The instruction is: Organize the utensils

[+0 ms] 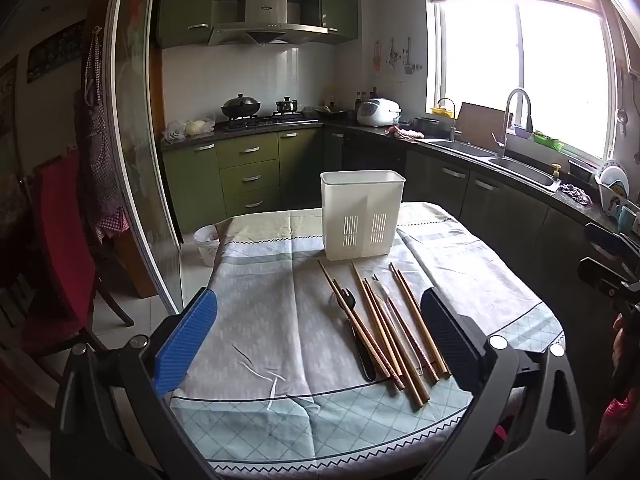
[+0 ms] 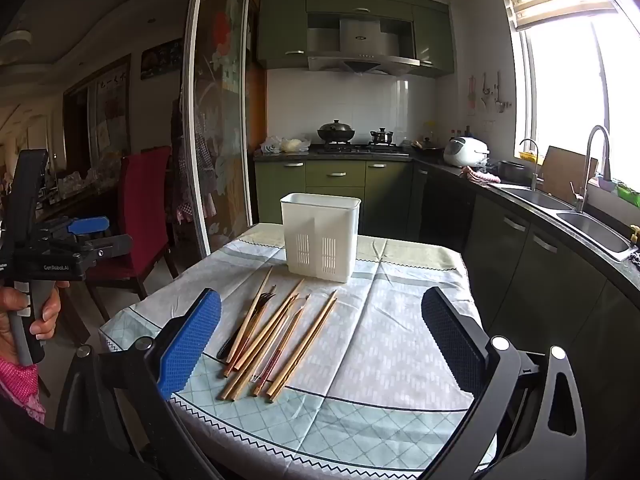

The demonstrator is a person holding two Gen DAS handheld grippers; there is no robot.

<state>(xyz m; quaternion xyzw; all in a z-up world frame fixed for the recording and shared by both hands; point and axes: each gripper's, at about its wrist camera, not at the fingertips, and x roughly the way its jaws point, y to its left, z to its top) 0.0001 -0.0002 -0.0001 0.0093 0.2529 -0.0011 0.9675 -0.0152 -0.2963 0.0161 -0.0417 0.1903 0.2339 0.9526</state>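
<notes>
A utensil holder [image 1: 362, 216] is standing upright on the bench [image 1: 260, 320] toward its far side, and a loose row of chopsticks [image 1: 384, 328] is lying on the cloth just in front of it, with a fork [image 1: 354, 320] lying at the left edge of that row, partly under the sticks. Behind the bench a stove counter [image 1: 264, 124] is running along the back wall, a sink [image 1: 516, 166] is sitting along the right-hand counter under the window [image 1: 520, 72], and a chair [image 1: 60, 248] is standing off to the left.

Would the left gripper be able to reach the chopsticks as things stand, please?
Probably yes: the left gripper is open and empty, and the chopsticks lie uncovered on the tablecloth before it.
</notes>
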